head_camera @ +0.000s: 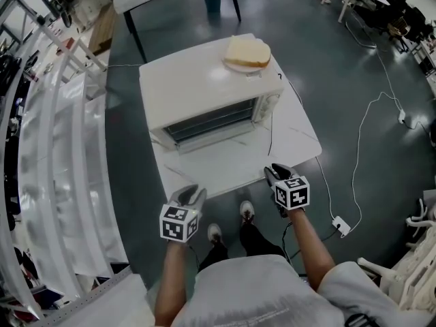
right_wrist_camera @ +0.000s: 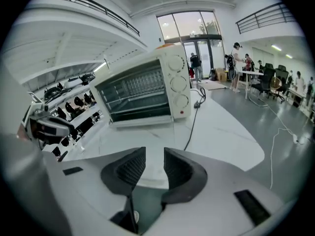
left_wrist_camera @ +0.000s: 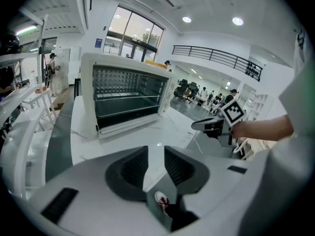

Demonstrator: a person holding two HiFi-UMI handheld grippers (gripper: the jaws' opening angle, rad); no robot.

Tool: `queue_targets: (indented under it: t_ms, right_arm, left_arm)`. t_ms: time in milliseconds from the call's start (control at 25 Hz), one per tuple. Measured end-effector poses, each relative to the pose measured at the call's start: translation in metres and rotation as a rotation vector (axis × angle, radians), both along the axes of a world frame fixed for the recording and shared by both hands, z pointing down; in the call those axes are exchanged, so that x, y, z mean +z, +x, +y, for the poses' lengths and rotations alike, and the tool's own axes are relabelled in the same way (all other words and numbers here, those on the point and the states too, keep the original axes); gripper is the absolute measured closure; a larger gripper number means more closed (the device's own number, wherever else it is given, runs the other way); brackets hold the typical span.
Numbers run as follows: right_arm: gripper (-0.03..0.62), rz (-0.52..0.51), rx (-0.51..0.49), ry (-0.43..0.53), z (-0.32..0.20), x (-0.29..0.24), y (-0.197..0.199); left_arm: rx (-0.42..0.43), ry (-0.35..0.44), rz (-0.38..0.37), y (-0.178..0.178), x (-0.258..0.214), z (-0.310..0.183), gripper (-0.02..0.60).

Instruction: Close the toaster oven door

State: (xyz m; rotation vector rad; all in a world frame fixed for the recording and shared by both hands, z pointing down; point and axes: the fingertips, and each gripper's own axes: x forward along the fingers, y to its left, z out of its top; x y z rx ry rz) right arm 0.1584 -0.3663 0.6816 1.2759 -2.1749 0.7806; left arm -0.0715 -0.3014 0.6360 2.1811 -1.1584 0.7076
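Note:
The white toaster oven stands on a white table, and its glass door looks upright against the front. It also shows in the left gripper view and the right gripper view. My left gripper hangs at the table's near edge, open, with nothing between its fingers. My right gripper is over the near right edge, open and empty too. Both are well short of the oven.
A slice of bread on a plate lies on top of the oven. The oven's black cable runs across the table's right side. A power strip lies on the floor to the right. White shelving lines the left.

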Motion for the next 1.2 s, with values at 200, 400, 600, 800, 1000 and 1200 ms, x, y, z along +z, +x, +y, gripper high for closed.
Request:
queue_targets:
  t_ms: [200, 400, 600, 800, 1000, 1200]
  right_arm:
    - [0.468, 0.086, -0.089, 0.026, -0.012, -0.012, -0.013]
    - [0.429, 0.125, -0.095, -0.072, 0.012, 0.024, 0.008]
    - [0.388, 0.138, -0.104, -0.130, 0.031, 0.045, 0.016]
    - [0.390, 0.128, -0.086, -0.151, 0.029, 0.058, 0.011]
    - [0.390, 0.113, -0.077, -0.144, 0.025, 0.057, 0.011]
    - [0.391, 0.112, -0.072, -0.141, 0.024, 0.052, 0.010]
  left_arm:
    - [0.008, 0.029, 0.006, -0.002, -0.010, -0.001, 0.472]
    - [0.011, 0.030, 0.006, -0.008, -0.010, 0.004, 0.472]
    - [0.009, 0.013, 0.007, -0.010, -0.004, 0.006, 0.472]
    - [0.017, 0.010, 0.006, -0.006, -0.003, 0.005, 0.472]
    - [0.011, 0.015, 0.004, -0.008, -0.006, 0.001, 0.472]
    - [0.010, 0.020, 0.006, -0.008, -0.007, -0.001, 0.472]
